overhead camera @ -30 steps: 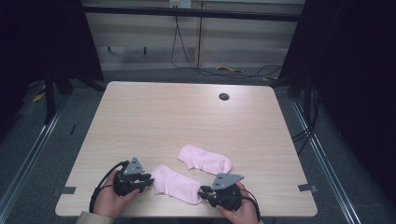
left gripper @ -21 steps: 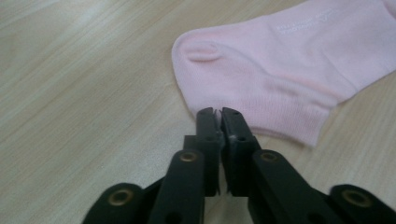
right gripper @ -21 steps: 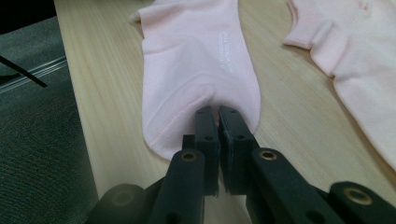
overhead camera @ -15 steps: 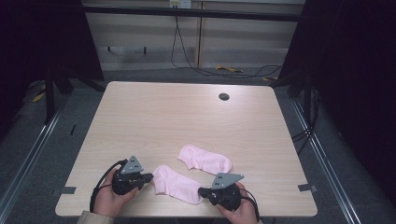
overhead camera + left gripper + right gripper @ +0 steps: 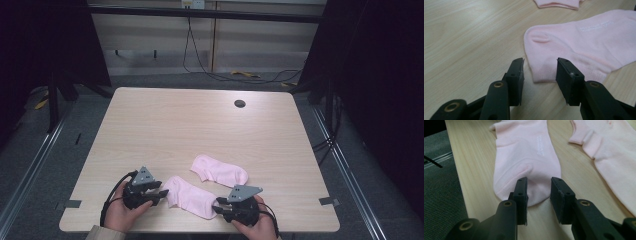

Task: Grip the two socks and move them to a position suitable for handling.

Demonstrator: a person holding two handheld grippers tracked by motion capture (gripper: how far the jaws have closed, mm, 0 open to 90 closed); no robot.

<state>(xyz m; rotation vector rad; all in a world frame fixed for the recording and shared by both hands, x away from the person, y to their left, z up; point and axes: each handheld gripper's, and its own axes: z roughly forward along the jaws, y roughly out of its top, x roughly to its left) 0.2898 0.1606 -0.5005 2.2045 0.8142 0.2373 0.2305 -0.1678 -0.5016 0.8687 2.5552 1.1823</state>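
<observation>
Two pink socks lie flat near the table's front edge. The near sock (image 5: 187, 196) stretches between my two grippers, and the far sock (image 5: 220, 171) lies just behind it. My left gripper (image 5: 156, 192) is open at the near sock's left end. In the left gripper view the sock's cuff edge (image 5: 544, 75) sits between the spread jaws of that gripper (image 5: 540, 68). My right gripper (image 5: 220, 207) is open at the sock's right end. In the right gripper view the rounded toe (image 5: 536, 192) lies between the jaws of that gripper (image 5: 539, 188). The far sock (image 5: 614, 152) lies to the right.
The wooden table (image 5: 190, 130) has a round cable hole (image 5: 239, 103) at the back right. Its front edge runs close under both hands. Grey floor (image 5: 441, 195) shows beyond the table edge in the right gripper view. Cables lie on the floor behind the table.
</observation>
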